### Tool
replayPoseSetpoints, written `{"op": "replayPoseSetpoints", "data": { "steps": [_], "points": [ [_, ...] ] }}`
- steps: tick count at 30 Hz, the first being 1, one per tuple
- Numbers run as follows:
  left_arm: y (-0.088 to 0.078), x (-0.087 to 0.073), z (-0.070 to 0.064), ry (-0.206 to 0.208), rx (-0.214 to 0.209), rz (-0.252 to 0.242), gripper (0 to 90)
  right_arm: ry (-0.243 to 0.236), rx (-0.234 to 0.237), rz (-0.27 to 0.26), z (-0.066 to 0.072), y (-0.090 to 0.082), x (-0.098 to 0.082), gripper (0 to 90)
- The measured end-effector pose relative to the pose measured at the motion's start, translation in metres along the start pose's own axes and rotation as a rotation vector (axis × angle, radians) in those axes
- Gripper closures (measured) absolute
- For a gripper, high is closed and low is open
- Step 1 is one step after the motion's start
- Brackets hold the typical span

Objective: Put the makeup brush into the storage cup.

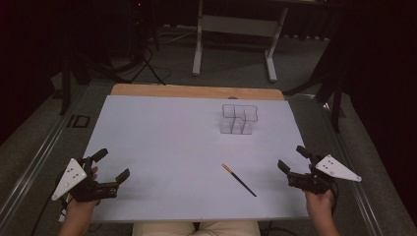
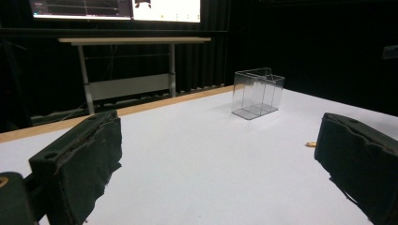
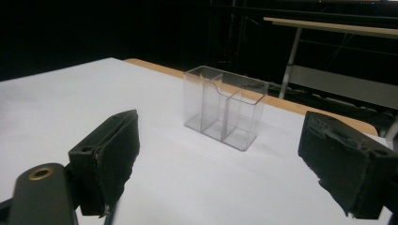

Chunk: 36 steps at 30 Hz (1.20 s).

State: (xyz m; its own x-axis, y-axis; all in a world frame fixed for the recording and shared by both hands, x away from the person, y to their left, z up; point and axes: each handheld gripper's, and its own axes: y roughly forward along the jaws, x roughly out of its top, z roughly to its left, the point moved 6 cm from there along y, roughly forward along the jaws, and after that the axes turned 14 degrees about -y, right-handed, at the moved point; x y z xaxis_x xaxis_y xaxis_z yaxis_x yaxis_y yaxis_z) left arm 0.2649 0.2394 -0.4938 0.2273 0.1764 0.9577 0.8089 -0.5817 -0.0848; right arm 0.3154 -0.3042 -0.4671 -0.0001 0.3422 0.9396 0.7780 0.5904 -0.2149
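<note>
left gripper (image 1: pixel 112 165): I have it low at the table's (image 1: pixel 162 147) near-left corner, jaws spread wide, nothing between them.
right gripper (image 1: pixel 291 158): near-right edge of the table, jaws apart too, nothing held; my hand (image 1: pixel 322 201) is just off the near edge.
pencil (image 1: pixel 239 180): dark stick with an orange end, lying flat near the near edge, right of middle, between the two grippers but closer to the right one. Tip (image 2: pixel 310 144) peeks past the jaw in the left gripper view.
clear holder (image 1: pixel 239 119): see-through box with compartments, upright toward the far-right part of the table, well apart from the pencil. Looks empty (image 3: pixel 224 107).
step, my guess: right gripper goes for the pencil, then drops it in the holder.
risk 1: pencil is thin and flat on the sheet; pads could scrape the table and close over it, or roll it off toward the near edge.
risk 2: pinch off-centre and it pivots, then misses a narrow compartment.
risk 3: holder looks light; a knock from jaw or pencil could tip or slide it.
risk 4: clear walls are hard to read in dim light, so it's easy to misjudge the rim.
</note>
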Motion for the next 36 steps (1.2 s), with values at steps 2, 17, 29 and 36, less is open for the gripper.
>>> {"op": "replayPoseSetpoints", "data": {
  "steps": [2,17,29,36],
  "points": [
    [0.0,0.0,0.0,-0.002,-0.003,-0.001,2.1,0.011,0.007,-0.006,0.0,0.0,0.0,13.0],
    [0.0,-0.001,0.003,-0.027,-0.015,-0.006,2.1,0.057,0.013,0.055,-0.003,0.002,0.0,13.1],
    [0.002,-0.001,-0.003,-0.022,-0.022,0.005,2.0,0.039,0.151,0.154,0.012,0.012,0.006,12.6],
    [0.001,-0.001,-0.003,-0.025,-0.025,0.005,2.1,0.079,0.203,0.163,0.018,0.015,0.009,12.5]
  ]
}}
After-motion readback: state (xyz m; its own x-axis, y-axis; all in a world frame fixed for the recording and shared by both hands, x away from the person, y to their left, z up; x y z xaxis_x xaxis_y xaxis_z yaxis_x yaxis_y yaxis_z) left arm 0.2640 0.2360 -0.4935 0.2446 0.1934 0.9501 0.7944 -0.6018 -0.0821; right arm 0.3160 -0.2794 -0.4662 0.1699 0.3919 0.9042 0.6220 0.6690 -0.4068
